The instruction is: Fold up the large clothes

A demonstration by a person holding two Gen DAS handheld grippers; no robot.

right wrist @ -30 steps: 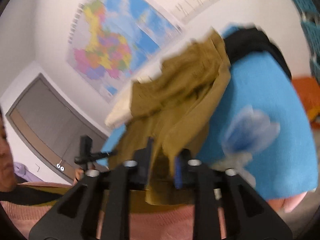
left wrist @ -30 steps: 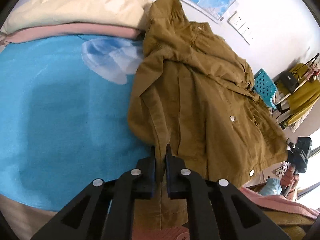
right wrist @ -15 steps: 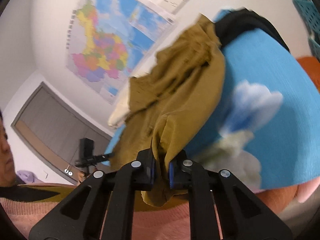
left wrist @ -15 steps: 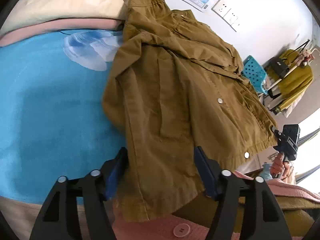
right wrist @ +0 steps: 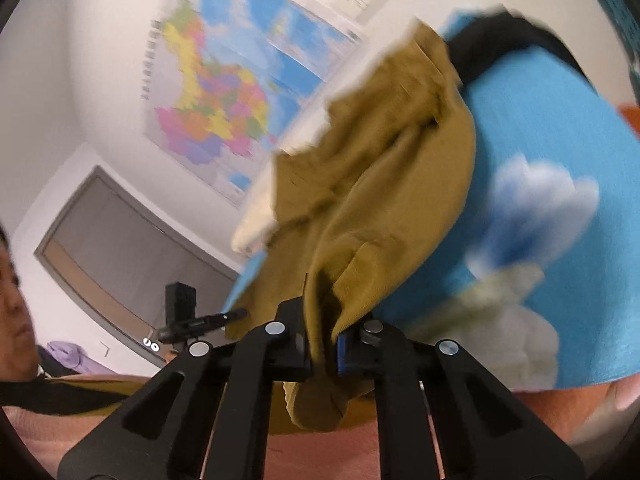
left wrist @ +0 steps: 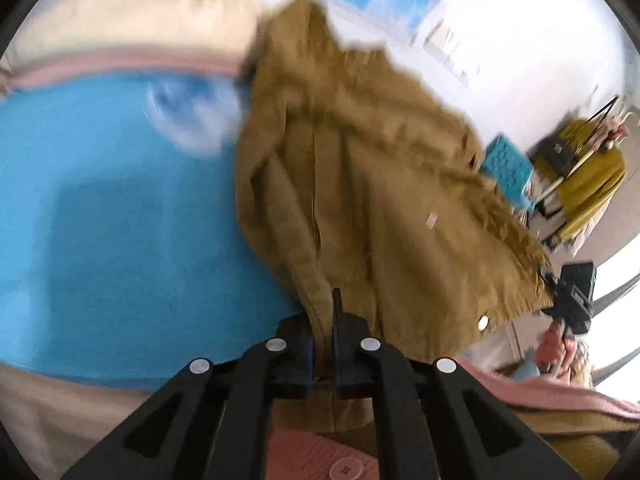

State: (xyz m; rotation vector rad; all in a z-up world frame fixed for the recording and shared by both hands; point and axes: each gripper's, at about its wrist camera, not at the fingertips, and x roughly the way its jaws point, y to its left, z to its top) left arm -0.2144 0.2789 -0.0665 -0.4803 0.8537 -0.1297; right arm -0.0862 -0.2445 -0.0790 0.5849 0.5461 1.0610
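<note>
Left wrist view: to the left of my left hand-held gripper I see the blue bed cover with a pale cloud print, and beyond it, at the far edge, a cream pillow lying on a pink one. The gripper itself is clenched on a fold of the olive-brown jacket, cloth pinched tight between the two jaws. Ahead of it and to its right the jacket spreads over the bed, hood end farthest away, snap buttons showing along the front edge. Further right stand a turquoise basket and a rack hung with a yellow garment, and the other hand-held unit shows at the jacket's right corner.

In the right wrist view, a wall map hangs up to the left of my right hand-held gripper. That gripper is clamped on a bunched edge of the same jacket, which rises ahead of it. To its right lies the blue cover, and at the far end a black garment rests on it.
</note>
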